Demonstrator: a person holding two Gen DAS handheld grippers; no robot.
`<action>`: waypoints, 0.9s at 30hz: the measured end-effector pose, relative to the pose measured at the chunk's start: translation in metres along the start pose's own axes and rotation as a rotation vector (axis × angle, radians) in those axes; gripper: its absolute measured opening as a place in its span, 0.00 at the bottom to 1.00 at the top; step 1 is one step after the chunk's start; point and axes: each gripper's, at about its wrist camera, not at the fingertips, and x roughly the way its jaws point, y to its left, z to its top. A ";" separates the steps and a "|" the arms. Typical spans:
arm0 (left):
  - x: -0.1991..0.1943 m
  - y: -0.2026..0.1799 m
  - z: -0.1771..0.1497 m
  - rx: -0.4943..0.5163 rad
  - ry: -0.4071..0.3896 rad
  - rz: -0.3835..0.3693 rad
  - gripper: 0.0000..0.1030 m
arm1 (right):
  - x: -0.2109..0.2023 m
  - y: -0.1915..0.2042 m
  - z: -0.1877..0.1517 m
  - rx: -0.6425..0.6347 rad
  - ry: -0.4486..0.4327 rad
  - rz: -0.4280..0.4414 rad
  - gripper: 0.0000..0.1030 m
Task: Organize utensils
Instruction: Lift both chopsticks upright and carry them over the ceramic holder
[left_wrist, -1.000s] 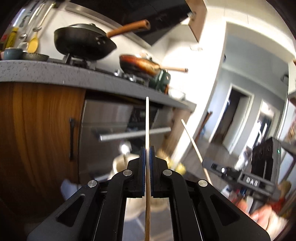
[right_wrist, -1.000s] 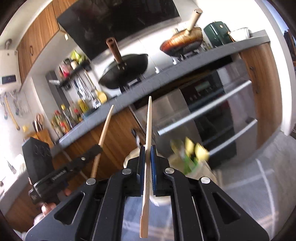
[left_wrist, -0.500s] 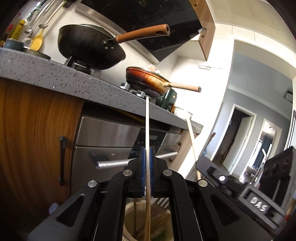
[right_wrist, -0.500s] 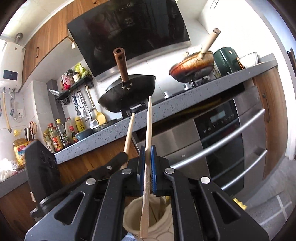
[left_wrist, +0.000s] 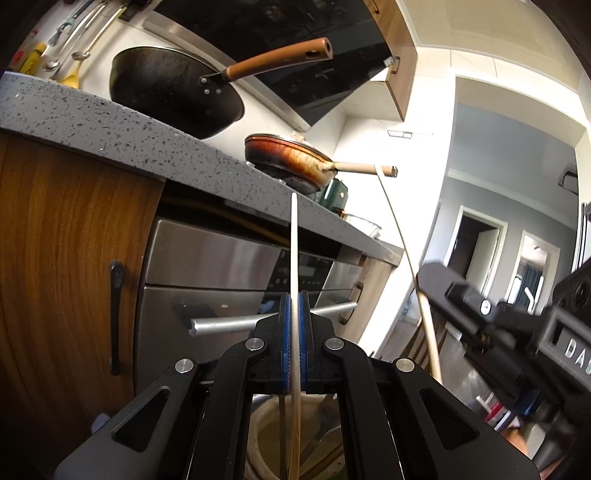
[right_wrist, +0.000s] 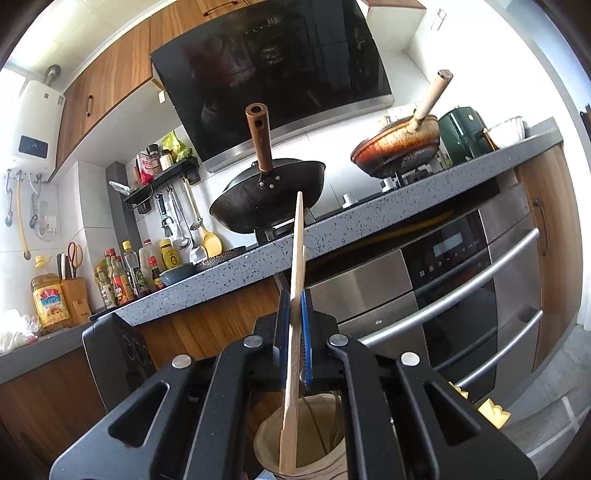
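Each chopstick stands nearly upright over the cream utensil jar (right_wrist: 306, 439), so its lower end can slide straight in. The left tongs (left_wrist: 294, 343) are pressed together on a pale chopstick (left_wrist: 294, 258), whose lower end dips toward the jar mouth at 6 o'clock. The right tongs (right_wrist: 295, 343) pinch a wooden chopstick (right_wrist: 297, 258), its foot already inside the rim, beside utensils already standing there. Behind, at 12 o'clock, a black wok (right_wrist: 269, 199) and a brown frying pan (right_wrist: 397, 149) sit on the speckled tabletop (right_wrist: 369, 218). Loosening both pinches looks like the next step.
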 end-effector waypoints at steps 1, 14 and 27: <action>-0.002 0.000 -0.001 0.007 0.001 0.000 0.04 | 0.001 0.001 0.000 -0.004 0.002 0.006 0.06; -0.027 0.018 -0.012 -0.004 0.052 -0.049 0.04 | 0.023 0.005 -0.016 -0.085 0.020 -0.038 0.06; -0.030 0.013 -0.013 0.028 0.063 -0.077 0.04 | 0.020 0.007 -0.033 -0.210 0.011 -0.076 0.00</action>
